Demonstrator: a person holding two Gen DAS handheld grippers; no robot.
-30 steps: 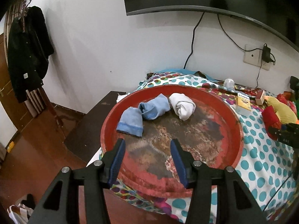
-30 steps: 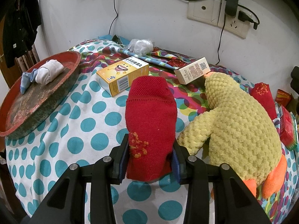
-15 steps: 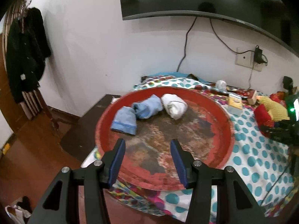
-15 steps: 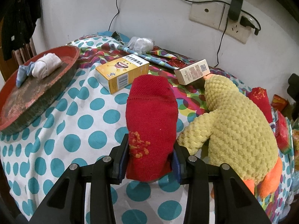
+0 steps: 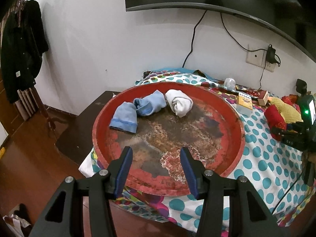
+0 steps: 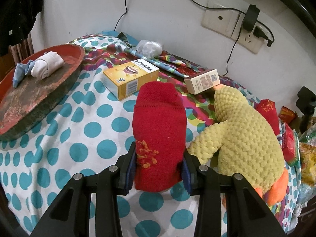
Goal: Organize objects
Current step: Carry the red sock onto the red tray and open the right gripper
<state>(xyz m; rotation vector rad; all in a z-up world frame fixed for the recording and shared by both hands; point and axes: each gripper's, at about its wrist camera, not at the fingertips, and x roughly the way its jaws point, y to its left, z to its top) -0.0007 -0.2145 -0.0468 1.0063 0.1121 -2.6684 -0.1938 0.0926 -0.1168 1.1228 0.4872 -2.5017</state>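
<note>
Rolled red knit sock (image 6: 159,136) with gold embroidery is pinched in right gripper (image 6: 159,169), above the polka-dot bedsheet (image 6: 59,138). To do it well: keep the squeeze, carry toward 10 o'clock, release over the worn round red tray (image 6: 75,53) beside the white sock roll (image 6: 48,65). Left gripper (image 5: 156,165) is spread, empty, over the tray's near rim. The red sock's underside and lower end are hidden.

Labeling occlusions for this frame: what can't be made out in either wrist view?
- Right wrist: near end of the red sock is hidden behind the right gripper.
- Right wrist: small print on the yellow box is too small.
- Left wrist: the round red tray has its near rim partly behind the left gripper.
</note>
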